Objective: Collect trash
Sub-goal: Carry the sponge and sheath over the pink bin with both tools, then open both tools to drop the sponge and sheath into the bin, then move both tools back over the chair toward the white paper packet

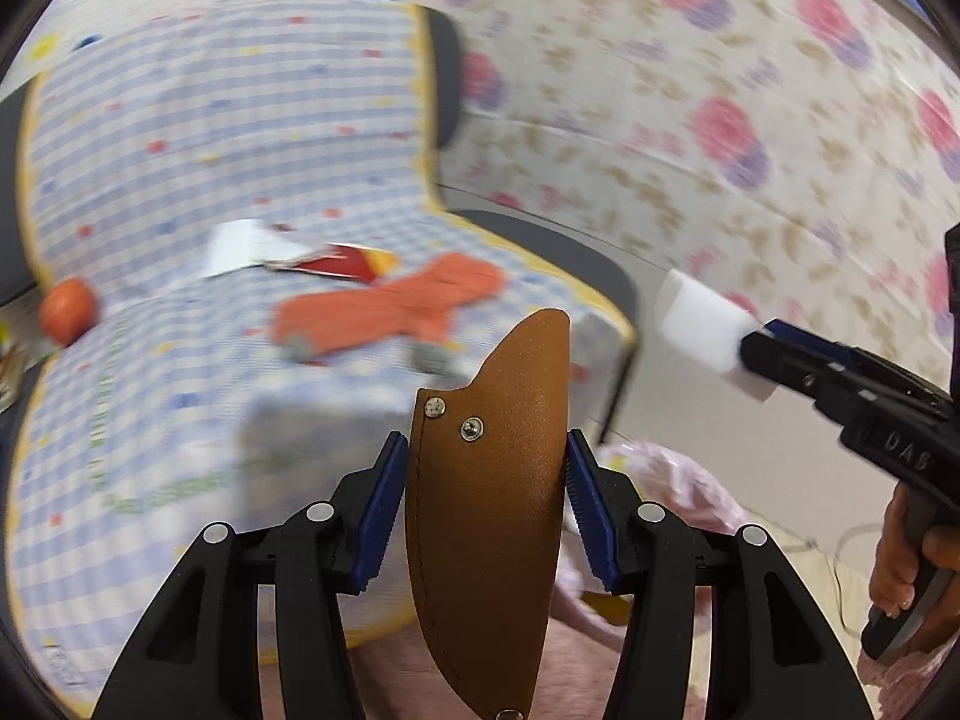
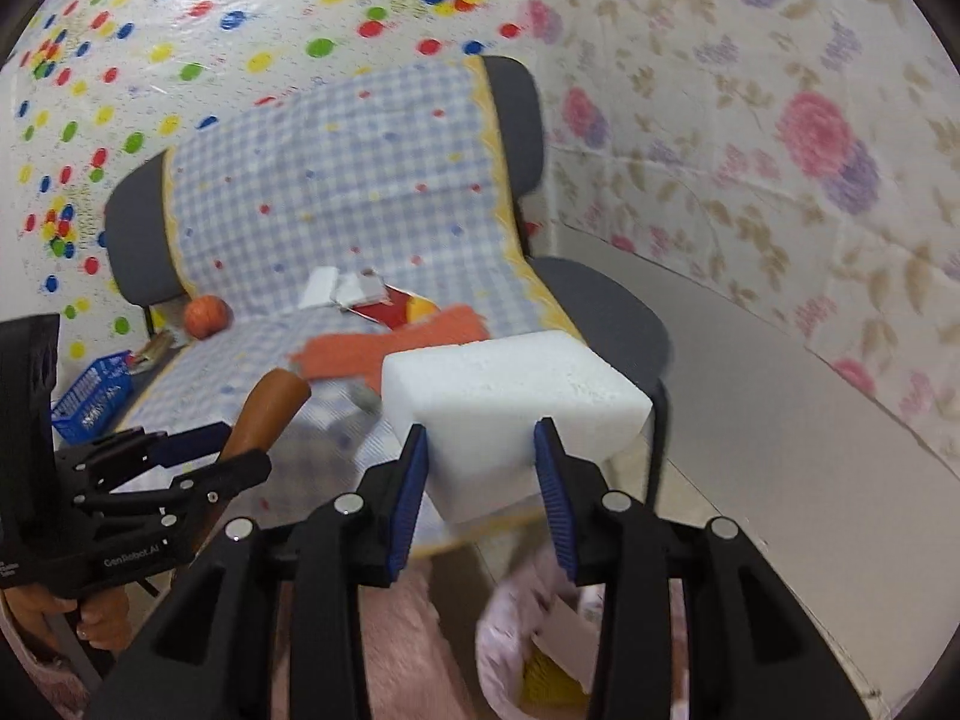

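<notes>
Brown leather fills my left claw: a stiff sheath stands upright between the blue pads, which press on both its flat edges so it cannot swing while I carry it. From the right wrist view its rounded tip pokes out past those fingers, over the near edge of the chair seat.

On the checked cover draped over that chair, things wait from left to right: an orange ball against the seat's back left corner, torn white and red packaging mid-seat by the backrest, then an orange cloth spread toward the front edge. I judge the packaging to be trash left to collect.

My right claw clamps a white foam block, pads squeezing its near end, so most of it juts forward. I hold it off the seat's front right corner, because the bin bag, pale pink and already holding scraps, gapes on the floor directly below. Letting go here should drop the block in.
</notes>
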Tool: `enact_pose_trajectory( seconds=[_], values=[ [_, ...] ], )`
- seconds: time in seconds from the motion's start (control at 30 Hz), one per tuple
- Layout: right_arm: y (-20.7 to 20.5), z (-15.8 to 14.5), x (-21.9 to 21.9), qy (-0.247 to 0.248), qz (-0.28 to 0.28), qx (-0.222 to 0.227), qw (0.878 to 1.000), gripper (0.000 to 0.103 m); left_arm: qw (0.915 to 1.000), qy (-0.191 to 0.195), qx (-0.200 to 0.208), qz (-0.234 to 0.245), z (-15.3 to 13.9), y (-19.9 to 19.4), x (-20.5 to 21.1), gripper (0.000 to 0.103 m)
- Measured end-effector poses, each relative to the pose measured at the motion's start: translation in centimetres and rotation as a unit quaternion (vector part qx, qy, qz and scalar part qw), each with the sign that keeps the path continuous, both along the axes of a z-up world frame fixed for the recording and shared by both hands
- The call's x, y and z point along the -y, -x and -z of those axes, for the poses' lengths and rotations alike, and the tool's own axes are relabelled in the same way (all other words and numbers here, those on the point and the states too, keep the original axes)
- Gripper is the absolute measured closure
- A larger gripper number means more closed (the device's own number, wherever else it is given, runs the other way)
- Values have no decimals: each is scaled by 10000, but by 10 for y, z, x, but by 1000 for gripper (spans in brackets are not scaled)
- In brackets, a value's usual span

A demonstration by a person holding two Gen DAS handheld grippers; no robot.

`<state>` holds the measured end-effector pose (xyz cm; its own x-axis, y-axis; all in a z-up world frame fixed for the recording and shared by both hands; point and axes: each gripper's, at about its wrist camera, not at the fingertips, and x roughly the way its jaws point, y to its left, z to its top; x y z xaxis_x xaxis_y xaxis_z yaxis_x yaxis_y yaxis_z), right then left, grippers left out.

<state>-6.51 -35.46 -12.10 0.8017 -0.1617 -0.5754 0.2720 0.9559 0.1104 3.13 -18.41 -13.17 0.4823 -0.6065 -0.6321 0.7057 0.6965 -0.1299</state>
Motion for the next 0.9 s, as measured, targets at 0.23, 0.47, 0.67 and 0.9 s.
enact_pose_trajectory(
  seconds=[0.23, 0.47, 0.67, 0.9],
  values=[
    [44, 31, 31, -139, 573, -447, 9973, 65, 9963, -72, -286, 811, 20, 24, 63, 50],
    [61, 65, 48, -260, 800, -934, 9921, 63, 9919, -209, -425, 1176, 32, 36, 104, 49],
    [53, 95, 63, -456, 741, -1305, 9876, 60, 9885, -261, -702, 1311, 41, 32, 127, 48],
    [48, 113, 64, -407, 747, -1670, 9823, 28, 9908, -154, -935, 966, 42, 10, 115, 15]
  ],
)
